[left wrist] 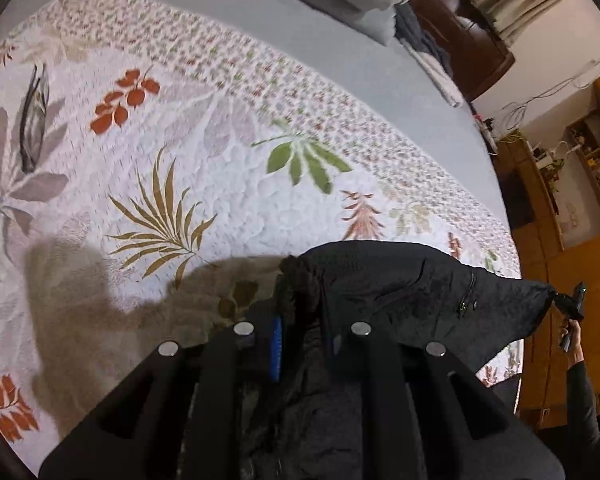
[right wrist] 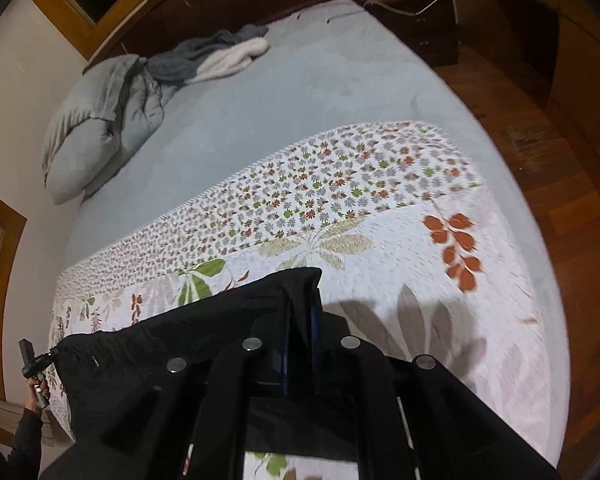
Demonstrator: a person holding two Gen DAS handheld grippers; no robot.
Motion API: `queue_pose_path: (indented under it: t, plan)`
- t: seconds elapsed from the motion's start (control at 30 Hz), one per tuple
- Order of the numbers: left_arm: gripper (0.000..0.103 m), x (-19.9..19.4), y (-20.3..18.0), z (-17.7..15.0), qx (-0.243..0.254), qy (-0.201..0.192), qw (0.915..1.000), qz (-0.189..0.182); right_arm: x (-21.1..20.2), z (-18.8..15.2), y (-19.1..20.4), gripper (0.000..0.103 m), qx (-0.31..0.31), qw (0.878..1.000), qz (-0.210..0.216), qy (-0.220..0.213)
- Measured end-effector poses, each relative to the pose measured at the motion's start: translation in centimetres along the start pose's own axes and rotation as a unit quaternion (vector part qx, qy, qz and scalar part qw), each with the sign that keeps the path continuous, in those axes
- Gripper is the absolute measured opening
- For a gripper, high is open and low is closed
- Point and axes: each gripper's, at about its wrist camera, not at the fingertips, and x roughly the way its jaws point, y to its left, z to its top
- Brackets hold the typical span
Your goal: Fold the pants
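Black pants [left wrist: 400, 288] hang stretched above the floral quilt [left wrist: 204, 128], held between both grippers. In the left wrist view my left gripper [left wrist: 300, 316] is shut on a bunched end of the waist, with cloth pinched between its blue pads. The fabric runs right to my right gripper [left wrist: 570, 302], held in a hand at the frame's edge. In the right wrist view my right gripper [right wrist: 300, 320] is shut on the other corner of the pants [right wrist: 180, 340]. From there the cloth runs left to the left gripper [right wrist: 34, 362]. The legs hang below, mostly hidden by the fingers.
The quilt [right wrist: 380, 208] covers the near half of a bed with a grey sheet [right wrist: 280, 92]. A grey pillow [right wrist: 96, 128] and a grey and white blanket [right wrist: 220, 54] lie near the headboard. A dark nightstand [right wrist: 424, 16] and wooden floor [right wrist: 540, 168] flank the bed.
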Motion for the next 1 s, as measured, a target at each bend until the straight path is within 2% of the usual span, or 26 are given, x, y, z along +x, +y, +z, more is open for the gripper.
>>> queue_pose_path:
  t: [0.2, 0.5, 0.7, 1.0]
  plan:
    - [0.013, -3.9, -1.6, -1.3, 0.018, -0.016, 0.9996, -0.013, -5.6, -4.2, -0.3, 0.008, 0.014, 1.000, -0.006, -0.025]
    - [0.013, -8.4, -3.0, -3.9, 0.036, -0.036, 0.9984, -0.024, -11.6, -11.0, -1.3, 0.008, 0.025, 0.998, -0.014, -0.048]
    - [0.013, -11.0, -3.8, -6.6, 0.043, -0.049, 0.9974, -0.031, -14.6, -15.0, -2.0, 0.007, 0.035, 0.997, -0.007, -0.071]
    - [0.013, -13.7, -2.7, -12.0, 0.033, -0.061, 0.9969, -0.035, -17.5, -23.6, -3.5, 0.007, 0.036, 0.994, 0.005, -0.102]
